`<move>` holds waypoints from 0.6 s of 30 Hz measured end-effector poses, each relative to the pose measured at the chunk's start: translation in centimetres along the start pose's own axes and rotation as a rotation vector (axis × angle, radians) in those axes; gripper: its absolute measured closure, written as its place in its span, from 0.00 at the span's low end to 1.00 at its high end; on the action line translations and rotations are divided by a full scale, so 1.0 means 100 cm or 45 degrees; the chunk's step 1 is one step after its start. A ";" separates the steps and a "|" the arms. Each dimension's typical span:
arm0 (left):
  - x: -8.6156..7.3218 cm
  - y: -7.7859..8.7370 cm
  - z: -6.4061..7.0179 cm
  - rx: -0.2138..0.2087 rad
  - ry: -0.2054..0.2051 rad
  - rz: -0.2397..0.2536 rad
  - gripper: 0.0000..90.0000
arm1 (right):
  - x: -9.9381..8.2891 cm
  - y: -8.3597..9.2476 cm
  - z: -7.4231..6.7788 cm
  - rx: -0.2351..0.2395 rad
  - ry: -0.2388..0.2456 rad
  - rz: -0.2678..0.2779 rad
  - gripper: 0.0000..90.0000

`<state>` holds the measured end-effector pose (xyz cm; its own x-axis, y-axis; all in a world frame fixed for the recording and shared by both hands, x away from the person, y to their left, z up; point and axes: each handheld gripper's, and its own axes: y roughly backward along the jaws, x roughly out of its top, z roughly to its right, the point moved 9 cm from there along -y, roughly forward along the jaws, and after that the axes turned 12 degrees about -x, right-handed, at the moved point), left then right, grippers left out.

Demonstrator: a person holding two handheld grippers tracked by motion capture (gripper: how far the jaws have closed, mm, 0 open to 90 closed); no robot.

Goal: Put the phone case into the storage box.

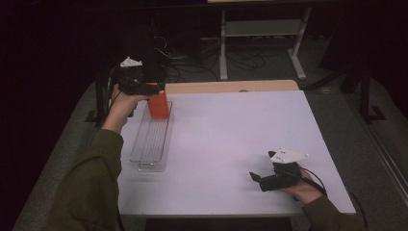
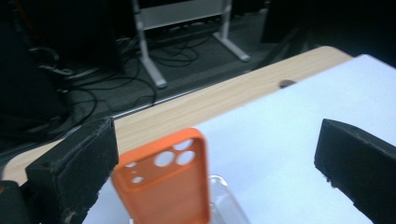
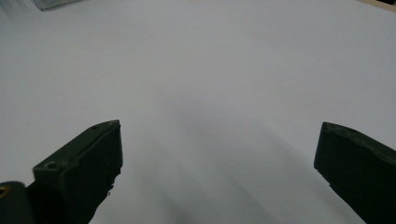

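Two tools gaping wide, left tool [image 2: 212,158] beside orange phone case [image 2: 166,179], right tool [image 3: 217,163] empty.

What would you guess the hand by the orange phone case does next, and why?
Probably it lifts the left gripper straight up and away. Its jaws stand wide apart, so it has no grip on the orange phone case, which stands upright at the far end of the clear tray. The case sits close to one jaw, so a sideways move might tip it.

You see a matt orange phone case [image 2: 163,182], rubbery-looking, in a clear glossy plastic tray [image 1: 151,139] on smooth white tabletop [image 1: 231,139] edged with wood.
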<state>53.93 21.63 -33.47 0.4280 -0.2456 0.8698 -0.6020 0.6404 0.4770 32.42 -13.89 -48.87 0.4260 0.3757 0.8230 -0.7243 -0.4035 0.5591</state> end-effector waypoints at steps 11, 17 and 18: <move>-0.014 0.016 0.043 -0.199 -0.096 -0.017 0.00 | 0.000 0.001 0.000 0.008 0.000 -0.008 0.01; -0.028 0.023 0.065 -0.272 -0.131 -0.016 0.00 | 0.001 0.001 0.001 0.012 0.009 -0.004 0.01; -0.030 0.023 0.067 -0.279 -0.132 -0.016 0.00 | 0.001 0.001 0.001 0.012 0.007 -0.006 0.01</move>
<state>46.72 18.99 -34.11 0.3560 -0.3208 0.8777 -0.4319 0.7765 0.4589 32.42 -13.94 -48.72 0.4261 0.3821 0.8200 -0.7172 -0.4099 0.5636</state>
